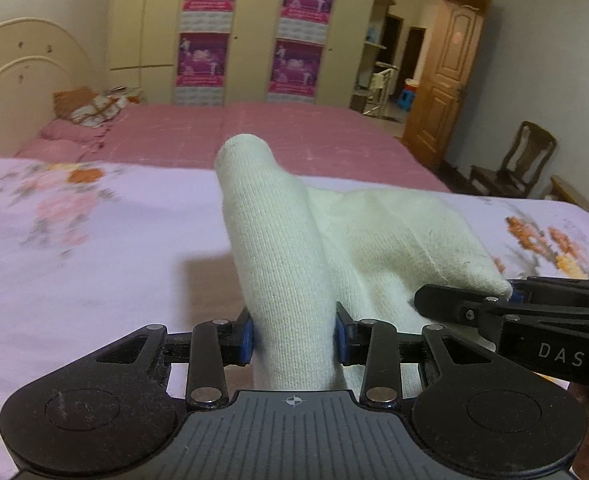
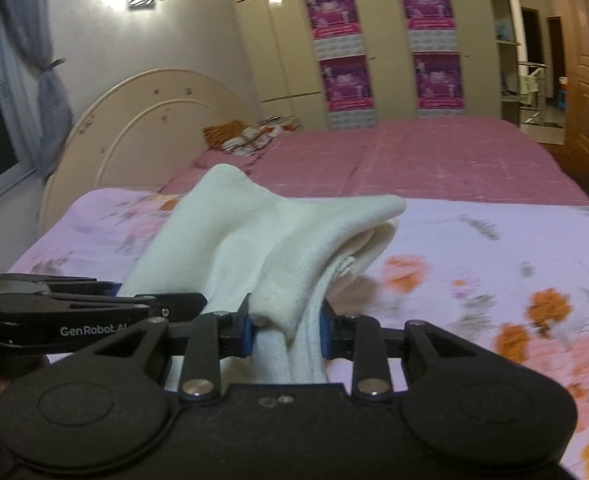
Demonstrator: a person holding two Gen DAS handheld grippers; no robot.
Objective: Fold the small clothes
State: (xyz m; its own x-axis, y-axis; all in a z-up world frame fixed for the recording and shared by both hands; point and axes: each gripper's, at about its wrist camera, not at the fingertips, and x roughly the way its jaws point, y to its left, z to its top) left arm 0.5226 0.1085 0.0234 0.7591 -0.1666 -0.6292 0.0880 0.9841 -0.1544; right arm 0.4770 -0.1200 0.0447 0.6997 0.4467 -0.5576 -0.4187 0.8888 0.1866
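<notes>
A small cream-white knit garment [image 1: 294,264] hangs bunched between my two grippers, lifted just above the lilac floral sheet [image 1: 94,248]. My left gripper [image 1: 294,338] is shut on one fold of it, which stands up in a tube in front of the camera. My right gripper [image 1: 510,294] enters from the right, shut on the garment's other edge. In the right wrist view, the right gripper [image 2: 286,334] pinches the garment [image 2: 254,248], and the left gripper [image 2: 118,294] lies at the left beside it.
The floral sheet [image 2: 494,272] covers the near work surface. Behind it is a pink bed [image 1: 254,136] with pillows [image 1: 90,108] and a cream headboard [image 2: 142,120]. A wardrobe with posters [image 1: 250,28], a wooden door [image 1: 446,80] and a chair [image 1: 518,160] stand beyond.
</notes>
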